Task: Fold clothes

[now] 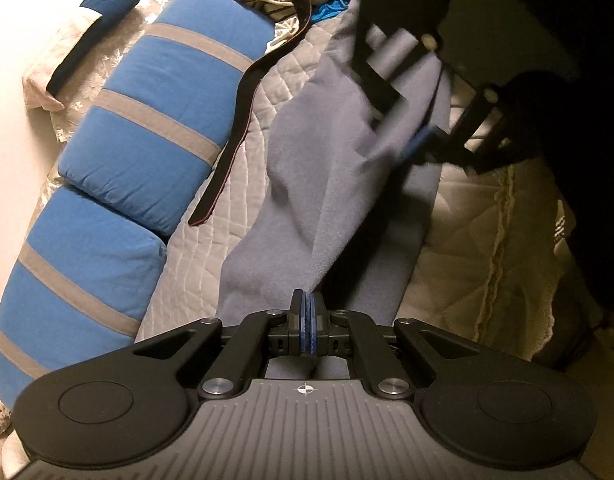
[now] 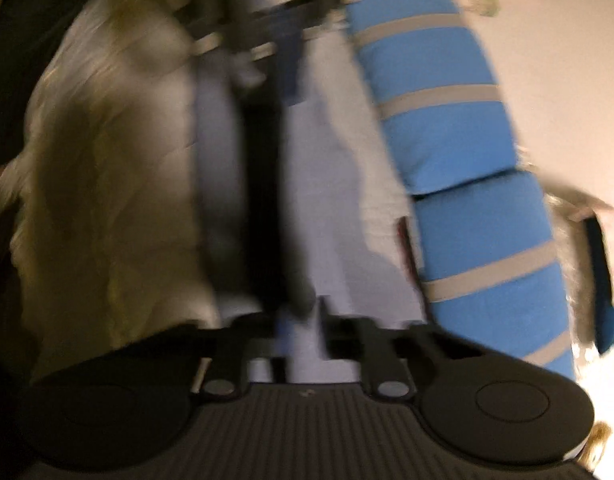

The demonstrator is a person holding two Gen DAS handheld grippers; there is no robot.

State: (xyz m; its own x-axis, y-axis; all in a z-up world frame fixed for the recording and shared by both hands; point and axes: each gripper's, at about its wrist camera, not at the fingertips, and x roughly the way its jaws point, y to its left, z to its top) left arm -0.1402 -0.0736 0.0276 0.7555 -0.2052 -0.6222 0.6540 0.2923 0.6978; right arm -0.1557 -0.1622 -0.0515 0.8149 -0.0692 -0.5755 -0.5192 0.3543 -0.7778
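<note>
Pinching one end of a grey-blue fleece garment (image 1: 307, 208), the left gripper (image 1: 308, 322) is keeping its jaws clenched tight on the cloth, which is stretching away across the quilted bedspread (image 1: 211, 248) beside the blue striped pillows (image 1: 147, 120). At the far end the right gripper (image 1: 407, 148) is sitting against the fabric; its own view is blurred, showing pale cloth between narrowed jaws, though whether the pads are truly biting cannot be told. The step in hand appears to be taking both ends before a fold. Next, the person likely needs a firm right-hand hold, then to bring one end over the other evenly.
</note>
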